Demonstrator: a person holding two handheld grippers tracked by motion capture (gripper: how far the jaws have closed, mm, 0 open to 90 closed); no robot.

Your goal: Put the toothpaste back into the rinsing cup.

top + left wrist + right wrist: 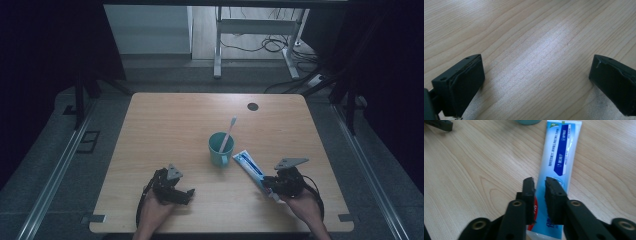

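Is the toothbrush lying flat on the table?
No, the white toothbrush stands tilted inside the teal plastic cup, its head sticking up above the rim, on the light wooden table.

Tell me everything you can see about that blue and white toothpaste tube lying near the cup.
The blue and white toothpaste tube is a flat, soft-looking plastic tube with a blue panel of small print, plus some red near its lower end. It lies flat on the light wooden table, its crimped end close to the teal cup, whether touching I cannot tell. The right gripper sits over its lower part with its black fingers a narrow gap apart; the tube is not lifted.
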